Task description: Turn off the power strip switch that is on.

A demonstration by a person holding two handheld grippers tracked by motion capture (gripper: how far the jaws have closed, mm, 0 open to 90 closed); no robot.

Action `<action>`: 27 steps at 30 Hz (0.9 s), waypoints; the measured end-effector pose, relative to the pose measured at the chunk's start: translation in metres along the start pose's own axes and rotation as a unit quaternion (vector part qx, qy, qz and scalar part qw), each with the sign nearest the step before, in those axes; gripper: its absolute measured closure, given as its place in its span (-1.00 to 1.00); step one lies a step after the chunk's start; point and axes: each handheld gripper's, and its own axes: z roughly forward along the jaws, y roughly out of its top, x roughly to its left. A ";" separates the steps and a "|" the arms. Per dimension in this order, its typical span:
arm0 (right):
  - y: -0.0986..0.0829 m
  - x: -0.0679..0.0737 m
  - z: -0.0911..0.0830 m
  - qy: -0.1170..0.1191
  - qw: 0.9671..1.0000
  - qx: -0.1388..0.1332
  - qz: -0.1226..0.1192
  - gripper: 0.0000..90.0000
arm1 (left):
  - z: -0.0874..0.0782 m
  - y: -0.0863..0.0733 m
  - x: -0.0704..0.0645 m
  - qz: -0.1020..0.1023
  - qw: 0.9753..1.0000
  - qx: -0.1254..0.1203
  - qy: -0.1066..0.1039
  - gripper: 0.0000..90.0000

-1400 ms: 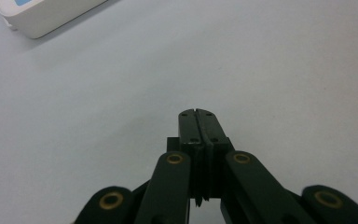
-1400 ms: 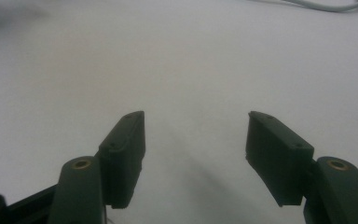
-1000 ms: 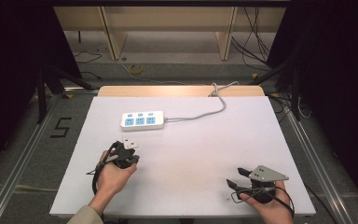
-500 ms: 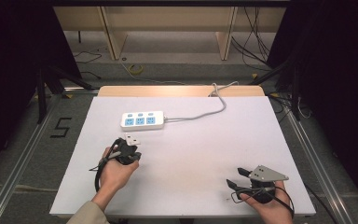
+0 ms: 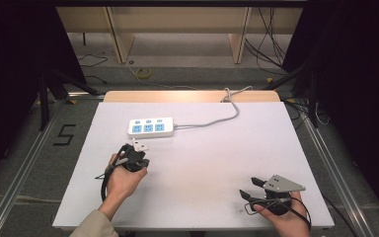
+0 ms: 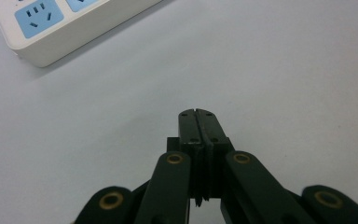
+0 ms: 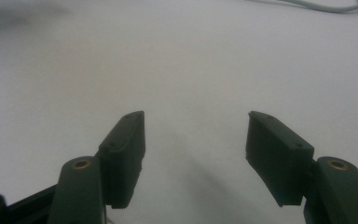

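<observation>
A white power strip [image 5: 150, 127] with three blue sockets lies at the back left of the white table [image 5: 212, 163]; its grey cable [image 5: 217, 120] runs right and off the far edge. My left gripper [image 5: 137, 148] sits in a hand just in front of the strip, a short gap away. In the left gripper view this gripper [image 6: 196, 115] is shut with nothing between its jaws, and the strip's end [image 6: 51, 23] lies ahead to the upper left. My right gripper [image 5: 250, 188] rests near the front right corner, open and empty, also seen as [image 7: 196, 137] over bare table.
A stretch of the cable [image 7: 326, 5] crosses the top right of the right gripper view. A wooden board [image 5: 192, 96] borders the table's far edge. Metal rails [image 5: 24, 158] run along both sides, and the floor beyond holds loose cables [image 5: 143, 73].
My left gripper has crept forward and slightly right, closer to the power strip. The right gripper has stayed where it was.
</observation>
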 end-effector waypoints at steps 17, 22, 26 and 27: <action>0.000 0.000 0.000 -0.001 1.000 -0.001 0.000 -0.14 | 0.007 0.013 0.004 0.002 1.000 -0.004 0.009 0.99; 0.000 0.000 0.000 0.000 1.000 -0.001 0.000 -0.14 | 0.009 0.015 0.006 0.003 1.000 -0.003 0.010 0.99; 0.001 0.000 0.001 0.000 1.000 -0.002 -0.001 -0.14 | 0.010 0.018 0.008 0.003 1.000 -0.004 0.013 0.99; 0.001 0.000 0.001 0.001 1.000 -0.002 -0.001 -0.14 | 0.010 0.018 0.008 0.003 1.000 -0.004 0.013 0.99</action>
